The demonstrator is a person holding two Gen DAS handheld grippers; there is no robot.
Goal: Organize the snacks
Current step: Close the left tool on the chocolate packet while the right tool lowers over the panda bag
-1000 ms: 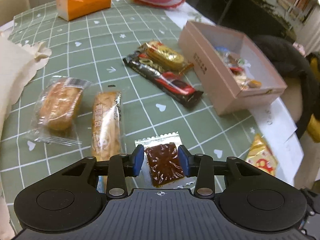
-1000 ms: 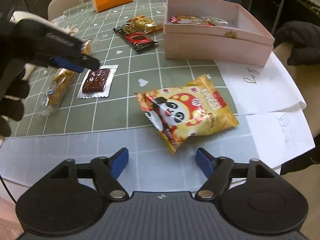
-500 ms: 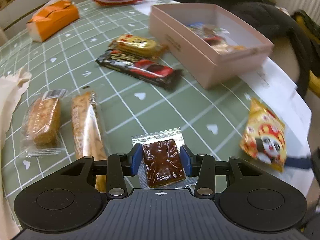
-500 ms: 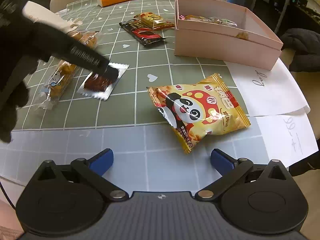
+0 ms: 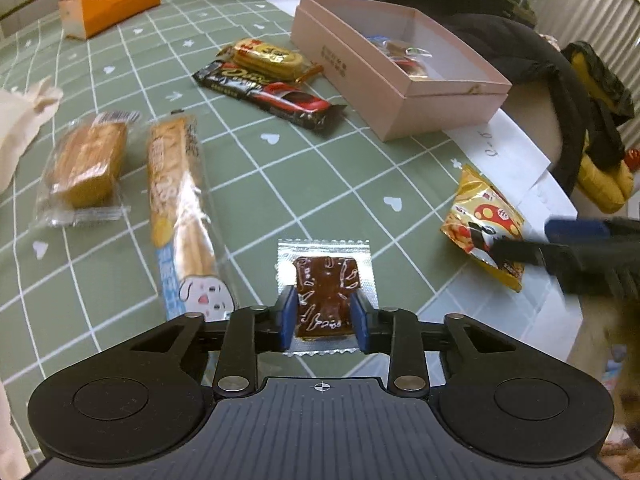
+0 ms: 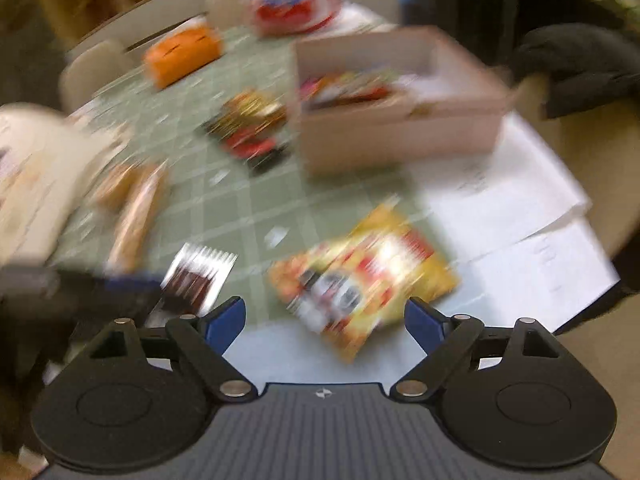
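On the green checked tablecloth [image 5: 248, 184], left gripper [image 5: 323, 317] has its jaws closed on the brown snack packet [image 5: 325, 280] near the table edge, right gripper [image 6: 325, 320] jaws spread wide and empty around the yellow panda bag [image 6: 364, 276], pink box [image 5: 400, 88] beyond.

Left wrist view: sits low over the near edge of the table [image 5: 280, 168], facing across it toward the far edge, close to the surface and sharp. Right wrist view: sits above the near right edge of the table [image 6: 256, 208], facing the far edge, somewhat higher and heavily blurred. Both views share the pink box [image 5: 360, 76] [image 6: 400, 140], the panda snack bag [image 5: 486, 226] [image 6: 360, 280] and the orange pack [image 5: 112, 0] [image 6: 182, 54].
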